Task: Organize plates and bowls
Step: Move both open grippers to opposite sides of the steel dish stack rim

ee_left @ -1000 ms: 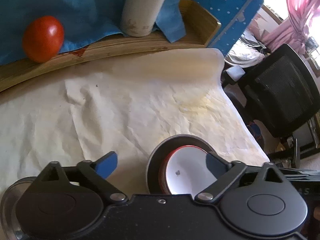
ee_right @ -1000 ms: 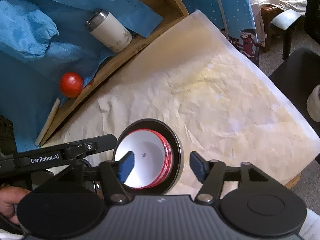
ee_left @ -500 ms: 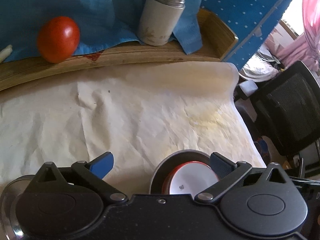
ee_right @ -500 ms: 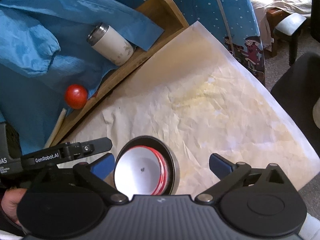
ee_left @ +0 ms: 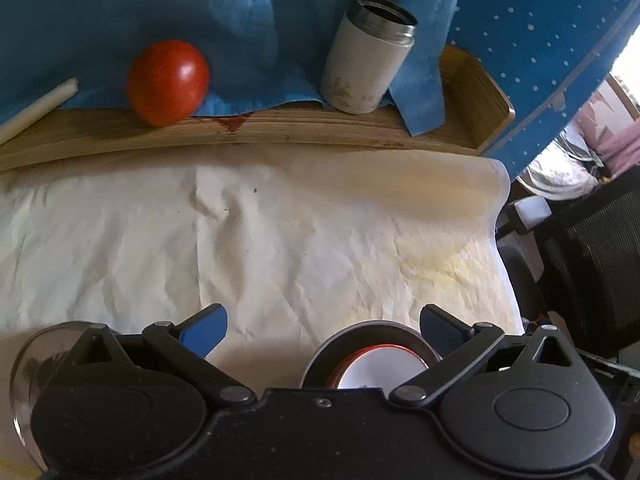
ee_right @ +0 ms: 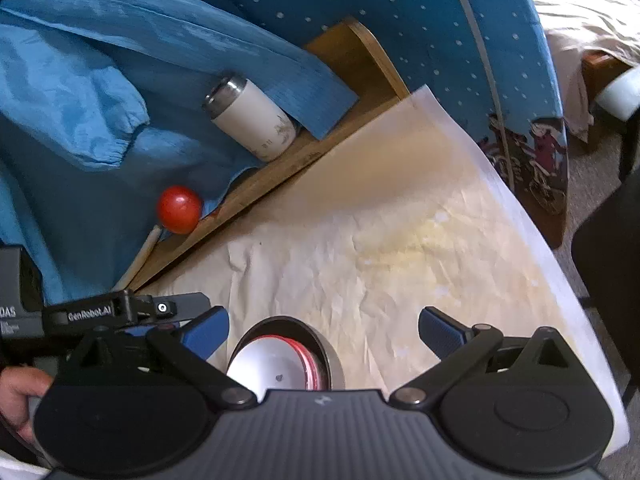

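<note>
Right gripper (ee_right: 324,330): jaws spread wide, just been opening, pads clear of everything, nothing pressed between them. Below the gap, toward 7 o'clock of the right wrist view, red-rimmed white bowl (ee_right: 276,368) nested inside dark grey bowl (ee_right: 334,364), both resting on creased white paper (ee_right: 400,264).

Left gripper (ee_left: 322,324): jaws also apart, empty. In the left wrist view, same nested pair low at 5 o'clock, the white bowl (ee_left: 380,366) inside the grey one (ee_left: 320,364), near the right blue pad without touching it. At 8 o'clock, partly hidden behind the gripper body, a shiny metal bowl (ee_left: 44,344).

Toward 12 o'clock, wooden tray (ee_left: 280,132) beyond the paper, carrying red tomato (ee_left: 167,82) at 11 o'clock and white tumbler (ee_left: 368,68) at 1 o'clock, upright, on blue cloth (ee_left: 240,20).

At 9 o'clock of the right wrist view, the left gripper's black body, a hand (ee_right: 20,396) beneath it.
</note>
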The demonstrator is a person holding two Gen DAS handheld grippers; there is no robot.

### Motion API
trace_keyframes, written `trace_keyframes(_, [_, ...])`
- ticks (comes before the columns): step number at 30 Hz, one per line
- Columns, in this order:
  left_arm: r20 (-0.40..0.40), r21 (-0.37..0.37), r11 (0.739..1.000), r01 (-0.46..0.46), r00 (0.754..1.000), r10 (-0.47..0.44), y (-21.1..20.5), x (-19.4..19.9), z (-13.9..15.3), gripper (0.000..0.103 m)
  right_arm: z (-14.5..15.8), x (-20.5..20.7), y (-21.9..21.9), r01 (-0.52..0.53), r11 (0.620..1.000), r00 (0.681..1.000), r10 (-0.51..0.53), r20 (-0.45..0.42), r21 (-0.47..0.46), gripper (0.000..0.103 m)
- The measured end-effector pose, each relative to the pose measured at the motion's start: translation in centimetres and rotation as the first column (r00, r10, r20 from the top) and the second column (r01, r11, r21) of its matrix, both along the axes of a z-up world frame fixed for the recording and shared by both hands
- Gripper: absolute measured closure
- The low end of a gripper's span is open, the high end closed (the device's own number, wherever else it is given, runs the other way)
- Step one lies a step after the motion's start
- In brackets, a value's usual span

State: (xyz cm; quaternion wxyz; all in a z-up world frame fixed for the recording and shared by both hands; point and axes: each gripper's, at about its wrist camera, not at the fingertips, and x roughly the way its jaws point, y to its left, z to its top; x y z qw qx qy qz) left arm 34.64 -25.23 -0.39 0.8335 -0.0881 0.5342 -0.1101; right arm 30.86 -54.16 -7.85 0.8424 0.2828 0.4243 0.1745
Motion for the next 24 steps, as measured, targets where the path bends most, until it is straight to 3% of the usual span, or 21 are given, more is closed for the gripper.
trace_keyframes(6, [-0.017,0.010,0.997,-0.075,0.997,0.075,0.6,0.0,0.4,0.001,-0.1,0.3,0.0,-0.044,0.999,0.998,0.044,0.039,0.010,0.000])
trace_keyframes(12, [-0.042,0.032,0.996,-0.082,0.996,0.083,0.8,0.0,0.0,0.001,-0.5,0.5,-0.1,-0.059,0.998,0.998,0.057,0.037,0.036,0.000])
trace_keyframes(24, [-0.064,0.032,0.993,-0.109,0.992,0.111,2.2,-0.6,-1.2,0.001,-0.5,0.2,0.4,-0.057,0.998,0.998,0.057,0.021,-0.008,0.000])
